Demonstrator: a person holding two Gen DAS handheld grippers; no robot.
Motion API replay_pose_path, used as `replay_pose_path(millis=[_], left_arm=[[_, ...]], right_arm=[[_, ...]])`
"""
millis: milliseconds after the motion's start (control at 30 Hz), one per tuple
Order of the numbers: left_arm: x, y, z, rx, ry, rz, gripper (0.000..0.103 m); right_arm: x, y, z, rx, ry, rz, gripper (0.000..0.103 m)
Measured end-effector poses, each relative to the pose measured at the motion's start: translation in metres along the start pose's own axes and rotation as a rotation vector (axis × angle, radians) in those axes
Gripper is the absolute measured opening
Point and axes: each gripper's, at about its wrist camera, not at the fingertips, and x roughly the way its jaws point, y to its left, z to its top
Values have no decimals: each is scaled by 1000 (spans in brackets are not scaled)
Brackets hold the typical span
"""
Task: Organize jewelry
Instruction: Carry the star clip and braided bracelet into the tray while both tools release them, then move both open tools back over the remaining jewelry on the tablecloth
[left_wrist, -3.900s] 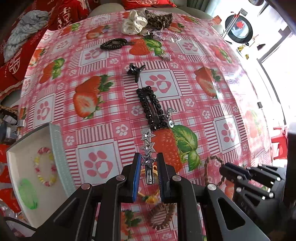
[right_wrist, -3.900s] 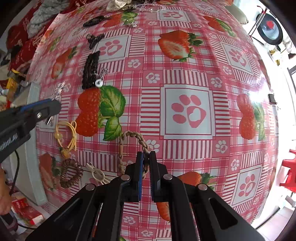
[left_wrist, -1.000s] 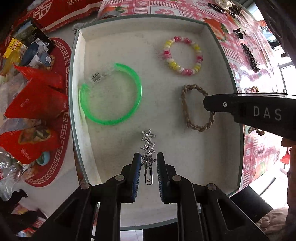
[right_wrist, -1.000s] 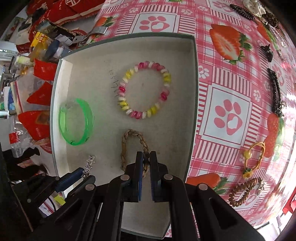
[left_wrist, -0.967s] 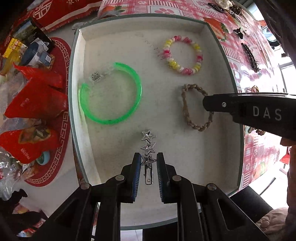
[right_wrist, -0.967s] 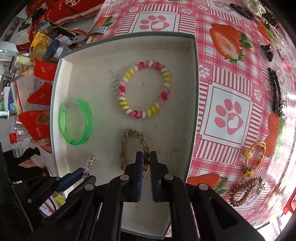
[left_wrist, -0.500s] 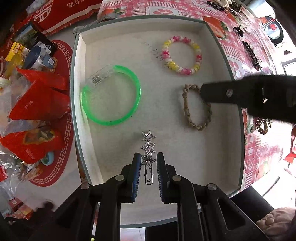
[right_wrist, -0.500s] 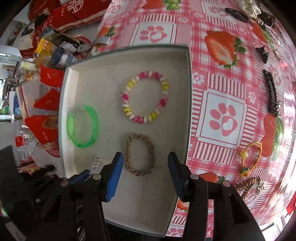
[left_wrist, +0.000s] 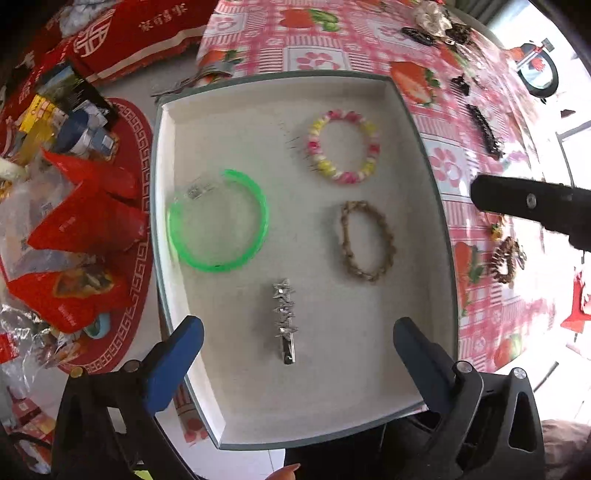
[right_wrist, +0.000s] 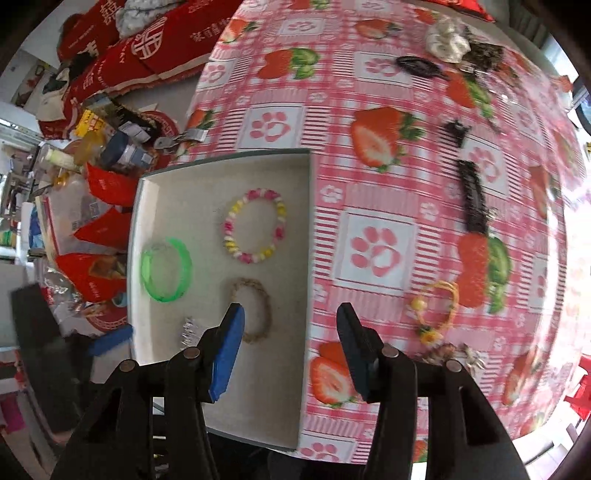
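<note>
A white tray holds a green bangle, a pink-and-yellow beaded bracelet, a braided brown bracelet and a silver star hair clip. My left gripper hovers above the clip with its jaws opening wide; the clip lies loose on the tray floor, touched by neither pad. My right gripper is open and holds nothing, above the tray's right wall. The braided bracelet lies just left of it. The right gripper's body shows at the right of the left wrist view.
More jewelry lies on the strawberry tablecloth: a long black hair clip, a yellow cord bracelet, a brown bead bracelet, a small black claw clip and a white scrunchie. Red packets and clutter crowd the tray's left side.
The left jaws sprang apart and the star clip now lies free in the tray. The right jaws let go of the braided bracelet, and that gripper rose and shifted toward the tablecloth.
</note>
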Motion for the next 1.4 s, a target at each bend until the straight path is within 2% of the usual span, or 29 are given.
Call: replay_pose_path(millis=[100, 167, 200, 233, 600, 800, 1000, 1400], left_arm=[[-5, -7, 1, 15, -3, 19, 103], [-8, -11, 3, 23, -6, 27, 103], [-9, -14, 4, 28, -8, 28, 103], [-12, -17, 5, 33, -11, 29, 103], [-24, -48, 19, 116, -39, 65, 103], [-29, -66, 27, 155, -35, 16, 103], [-36, -91, 49, 167, -59, 6, 103], [-34, -135, 80, 157, -70, 9, 103]], right_arm=[[-2, -13, -9, 31, -3, -18, 56], [-3, -24, -16, 54, 8, -27, 64], [-4, -29, -19, 64, 11, -30, 76], [-5, -34, -23, 75, 9, -33, 79], [1, -86, -66, 204, 78, -54, 80], [-1, -108, -75, 251, 81, -60, 80], [-4, -127, -78, 278, 86, -65, 80], [-4, -143, -60, 214, 92, -82, 80]])
